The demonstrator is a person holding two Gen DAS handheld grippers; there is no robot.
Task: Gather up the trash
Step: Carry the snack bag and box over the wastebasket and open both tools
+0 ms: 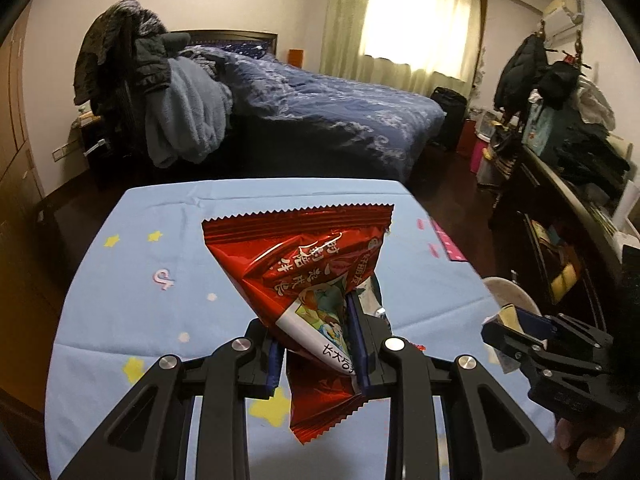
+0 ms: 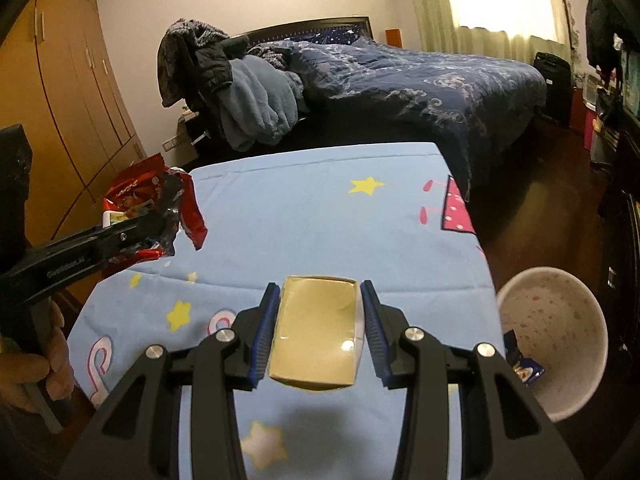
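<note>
Gleaming crinkled red wrapper [image 1: 296, 264] in left gripper [image 1: 318, 344], above table [image 1: 120, 280]

the red snack wrapper [image 1: 298, 264] hides the tabletop [image 1: 132, 280] behind it, and its lower part passes behind the fingers [image 1: 275, 364] of the left gripper [image 1: 318, 344] — the printing is upside down and only partly legible. in the right wrist view the tan carton [image 2: 316, 332] covers the cloth beneath; its underside cannot be seen. the white bin [image 2: 560, 332] is partly hidden by the tabletop edge, and the blue packet [image 2: 524, 368] inside it shows only a corner. the left hand [image 2: 36, 360] is cut off by the frame edge — dark shelf contents at far right are too dim to identify.
</note>
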